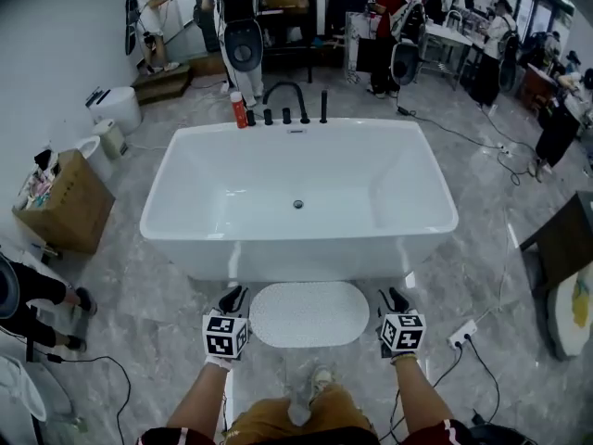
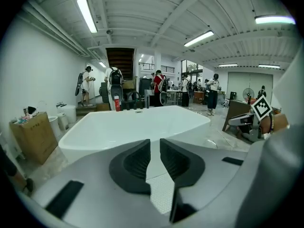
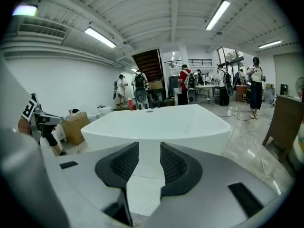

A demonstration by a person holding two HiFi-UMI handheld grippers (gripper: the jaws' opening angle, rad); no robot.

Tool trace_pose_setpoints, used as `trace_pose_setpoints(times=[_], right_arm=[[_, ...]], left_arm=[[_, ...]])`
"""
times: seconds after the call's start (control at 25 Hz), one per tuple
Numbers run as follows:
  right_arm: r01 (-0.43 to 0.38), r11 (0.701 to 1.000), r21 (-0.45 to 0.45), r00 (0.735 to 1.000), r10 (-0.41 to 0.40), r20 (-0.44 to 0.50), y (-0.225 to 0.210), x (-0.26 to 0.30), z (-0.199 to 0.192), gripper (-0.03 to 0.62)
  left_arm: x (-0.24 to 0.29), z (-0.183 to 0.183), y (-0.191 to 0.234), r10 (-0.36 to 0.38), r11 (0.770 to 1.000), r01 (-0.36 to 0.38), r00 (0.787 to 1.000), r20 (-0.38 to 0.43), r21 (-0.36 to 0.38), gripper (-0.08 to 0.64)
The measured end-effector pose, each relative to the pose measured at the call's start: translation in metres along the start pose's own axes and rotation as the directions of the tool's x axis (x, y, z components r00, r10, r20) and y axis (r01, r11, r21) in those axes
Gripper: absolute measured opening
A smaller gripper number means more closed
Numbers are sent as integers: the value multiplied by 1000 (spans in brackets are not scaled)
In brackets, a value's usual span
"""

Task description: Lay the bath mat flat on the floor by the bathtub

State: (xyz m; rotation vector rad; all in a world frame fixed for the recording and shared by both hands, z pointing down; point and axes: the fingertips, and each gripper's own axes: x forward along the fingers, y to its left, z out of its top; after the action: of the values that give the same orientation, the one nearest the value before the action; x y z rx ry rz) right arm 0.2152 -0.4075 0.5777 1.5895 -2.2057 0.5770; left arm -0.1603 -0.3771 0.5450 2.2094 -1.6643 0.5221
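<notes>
We find the bath mat spread flat on the floor, between the two pairs of fingers and just short of the bathtub beyond them. The left gripper stands narrowly parted and the right gripper wider; both are empty. Risk: fingers closing or dragging here would snag an edge and rumple the mat.

White bath mat matt, pebbly texture, rubbery look. Bathtub smooth, glossy white. Floor around bathtub polished grey marble-look tile, reflective. Box left of bathtub plain brown cardboard, matt. Taps on bathtub's far rim black, metal-looking.
</notes>
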Motion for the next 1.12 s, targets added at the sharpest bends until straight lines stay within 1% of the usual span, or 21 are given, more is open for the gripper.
trace_pose_setpoints(times=[0.16, 0.28, 0.36, 0.52, 0.64, 0.76, 0.92, 1.12], right_arm=[[0, 999, 33, 1000, 0, 1, 13, -47, 62, 158], [12, 999, 52, 999, -14, 32, 19, -77, 93, 158], [19, 998, 62, 998, -22, 57, 25, -96, 107, 158], [13, 996, 88, 997, -19, 72, 49, -127, 120, 158], [5, 997, 73, 997, -10, 71, 71, -153, 121, 158], [-23, 998, 55, 995, 18, 94, 98, -179, 122, 158], [-59, 998, 15, 988, 57, 142, 142, -216, 126, 158], [-92, 996, -8, 980, 92, 175, 195, -267, 119, 157]], left_arm=[[-57, 54, -3, 15, 1000, -15, 1000, 1, -26, 75], [-88, 89, -5, 20, 999, -19, 999, 50, -32, 75], [-108, 107, -9, 12, 999, -8, 996, 90, -44, 75], [-147, 133, -14, -37, 994, 52, 988, 152, -95, 75], [-178, 136, -19, -56, 990, 77, 983, 177, -114, 75], [-208, 135, -24, -70, 986, 99, 975, 209, -131, 78], [-250, 131, -24, -59, 987, 98, 960, 275, -130, 77], [-302, 128, -25, -57, 985, 106, 942, 330, -134, 77]])
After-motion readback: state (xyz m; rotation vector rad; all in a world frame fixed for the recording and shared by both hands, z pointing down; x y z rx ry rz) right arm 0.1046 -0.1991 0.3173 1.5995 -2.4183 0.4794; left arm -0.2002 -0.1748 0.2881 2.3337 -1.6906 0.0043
